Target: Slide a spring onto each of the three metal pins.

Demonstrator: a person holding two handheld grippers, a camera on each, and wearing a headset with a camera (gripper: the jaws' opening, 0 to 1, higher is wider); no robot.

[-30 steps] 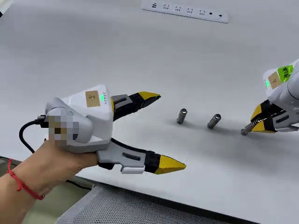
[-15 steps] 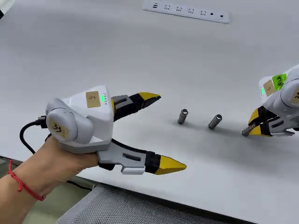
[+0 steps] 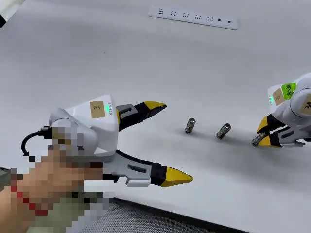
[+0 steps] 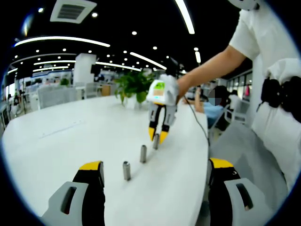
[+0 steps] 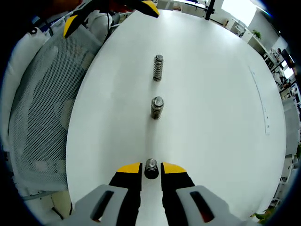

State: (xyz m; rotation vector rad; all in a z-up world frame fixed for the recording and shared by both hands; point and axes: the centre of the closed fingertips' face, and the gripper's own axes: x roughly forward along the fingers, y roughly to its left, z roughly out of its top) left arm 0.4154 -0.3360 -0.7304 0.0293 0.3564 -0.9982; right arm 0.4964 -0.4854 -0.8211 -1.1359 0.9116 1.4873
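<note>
Near the table's (image 3: pixel 121 58) front edge, my right claw (image 3: pixel 263 134) clenches the endmost spring (image 3: pixel 256 140) while my left claw (image 3: pixel 176 141) hangs wide open.

White round-edged table (image 3: pixel 146 58), bare top. White power strip (image 3: pixel 193 17) lies flat near table's far edge, several sockets in a row. Grey mesh chair (image 3: pixel 160 221) just below near edge; in right gripper view its mesh back (image 5: pixel 42 108) sits right beside table rim.

Left gripper view: big open-plan room in bkgd. Potted plant (image 4: pixel 134 84) beyond table's far end. Dark ceiling w/ long light strips (image 4: pixel 61 41), spot lights & a square air vent (image 4: pixel 73 10). Seated person (image 4: pixel 214 106) further back, details too small.
</note>
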